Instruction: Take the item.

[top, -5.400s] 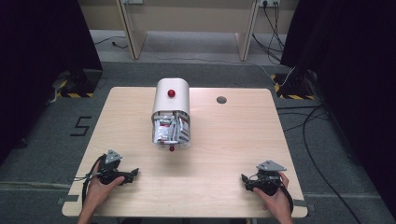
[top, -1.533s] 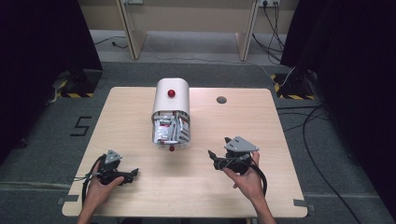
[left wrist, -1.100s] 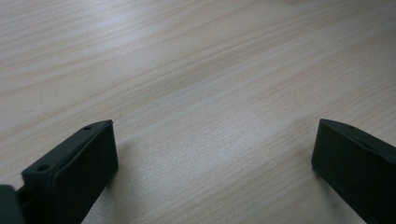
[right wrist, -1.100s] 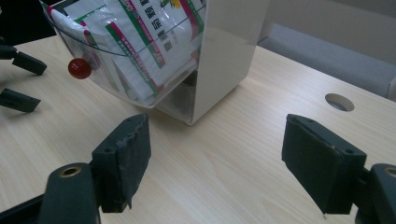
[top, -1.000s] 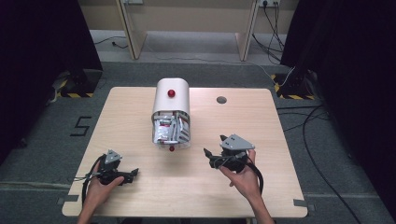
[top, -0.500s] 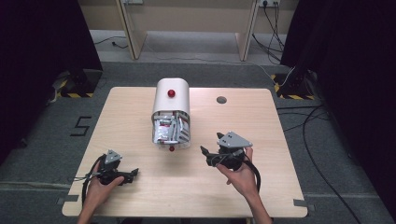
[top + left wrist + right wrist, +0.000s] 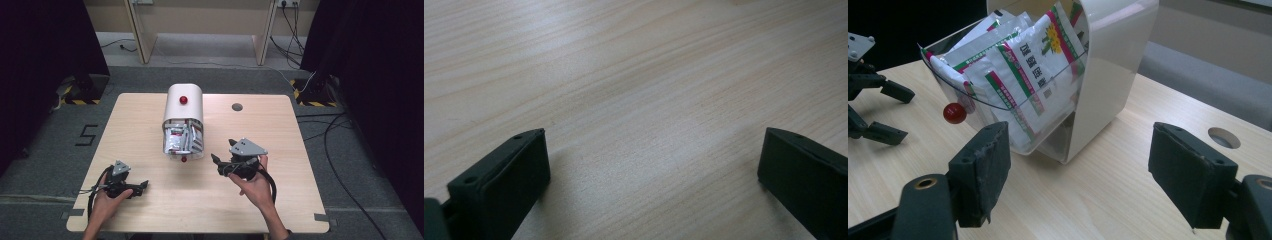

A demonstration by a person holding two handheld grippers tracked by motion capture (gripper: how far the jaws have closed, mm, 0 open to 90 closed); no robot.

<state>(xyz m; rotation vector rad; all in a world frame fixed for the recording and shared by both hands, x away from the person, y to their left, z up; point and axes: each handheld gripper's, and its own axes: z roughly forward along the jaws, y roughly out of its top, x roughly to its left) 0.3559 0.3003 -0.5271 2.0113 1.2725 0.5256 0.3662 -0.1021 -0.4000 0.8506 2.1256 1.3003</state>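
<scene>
Right gripper [image 7: 216,164] – jaws spread wide, nothing between them, held just off the table and aimed at the open front of the white rounded-top plastic dispenser box [image 7: 183,107]. In the right gripper view the box sits close ahead between the two black pads [image 7: 984,165], apart from both. Its clear curved flap with a small red knob [image 7: 954,113] is tipped open, and the stack of white sachets with red-green print [image 7: 1020,75] leans out against it, all still inside. A second red knob [image 7: 183,100] sits on top of the box.

Left gripper [image 7: 145,185] – also open and empty, parked low near the table's front left, well apart from the box; the left gripper view looks along its jaws at bare wood.

The light wooden table [image 7: 300,170] has a round cable hole [image 7: 237,107] behind and to the right of the box.

Progress, as I read it: early. Approach is about done, flap already open, but no sachet gripped, none lying on the table. Left to do: close on one sachet, pull it clear, set it down
</scene>
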